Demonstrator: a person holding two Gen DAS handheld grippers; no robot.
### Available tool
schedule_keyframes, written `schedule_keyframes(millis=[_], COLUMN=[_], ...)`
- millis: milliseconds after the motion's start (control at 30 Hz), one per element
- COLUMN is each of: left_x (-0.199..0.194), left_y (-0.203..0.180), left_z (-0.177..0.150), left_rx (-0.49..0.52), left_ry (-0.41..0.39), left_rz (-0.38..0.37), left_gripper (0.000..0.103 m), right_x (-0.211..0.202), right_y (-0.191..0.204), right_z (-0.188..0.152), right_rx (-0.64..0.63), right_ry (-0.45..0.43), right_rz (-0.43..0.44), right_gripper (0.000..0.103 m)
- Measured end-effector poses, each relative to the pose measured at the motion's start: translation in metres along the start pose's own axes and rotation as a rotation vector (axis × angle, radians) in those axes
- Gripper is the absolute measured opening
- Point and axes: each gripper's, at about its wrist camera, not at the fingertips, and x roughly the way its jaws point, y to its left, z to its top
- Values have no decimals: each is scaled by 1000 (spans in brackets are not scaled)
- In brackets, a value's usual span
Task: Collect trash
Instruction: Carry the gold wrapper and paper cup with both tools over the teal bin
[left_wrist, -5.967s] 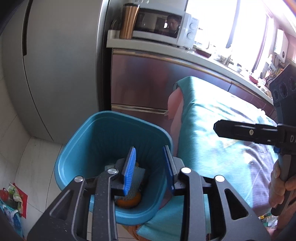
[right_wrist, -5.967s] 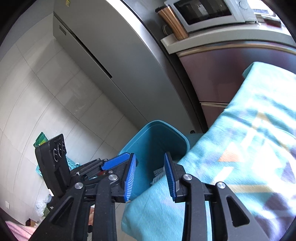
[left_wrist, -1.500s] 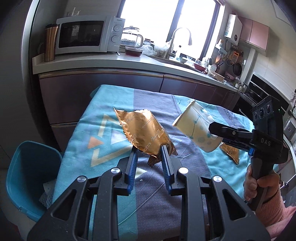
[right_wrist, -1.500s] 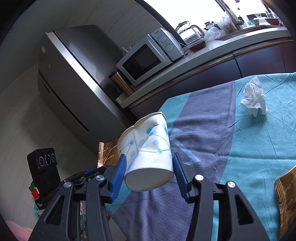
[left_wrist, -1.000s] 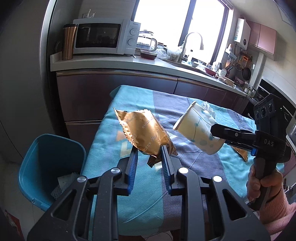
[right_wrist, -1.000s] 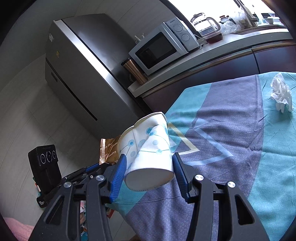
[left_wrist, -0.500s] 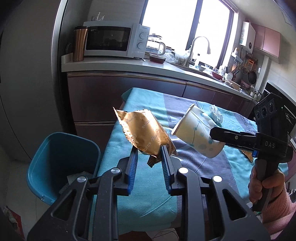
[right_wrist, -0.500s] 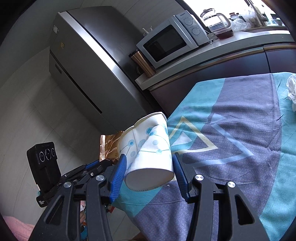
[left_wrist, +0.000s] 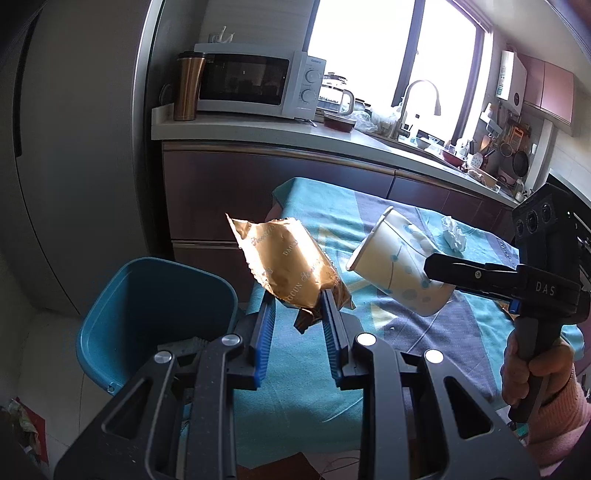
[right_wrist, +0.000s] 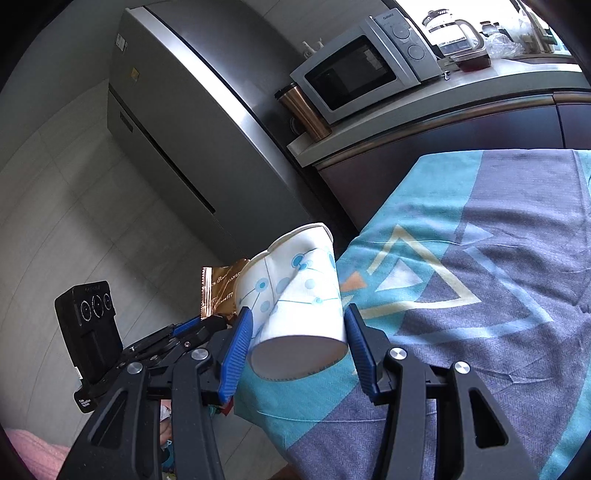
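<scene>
1. Left wrist view: our left gripper (left_wrist: 297, 310) pinches one crinkled, glossy gold foil wrapper (left_wrist: 284, 267) between ribbed blue pads, held in the air beside the bin.
2. Our right gripper (right_wrist: 297, 330) clamps one dented white paper cup (right_wrist: 299, 295) with blue dots, lying sideways above the table edge.
3. One smooth blue plastic bin (left_wrist: 147, 314) sits on the floor by the table.
4. One crumpled white tissue (left_wrist: 453, 233) rests on the woven teal-and-grey tablecloth (left_wrist: 417, 332).
</scene>
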Motion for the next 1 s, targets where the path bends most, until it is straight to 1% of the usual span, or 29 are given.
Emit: schedule_keyframes(millis=[1000], left_x=[-13], left_y=[56], left_z=[-4], left_rx=[-72], left_ry=[-20], left_rz=[114], left_gripper=[26], right_x=[54], right_y=[29], right_z=[9], right_rx=[-74], right_ry=[83], right_rz=[42], right_gripper=[49])
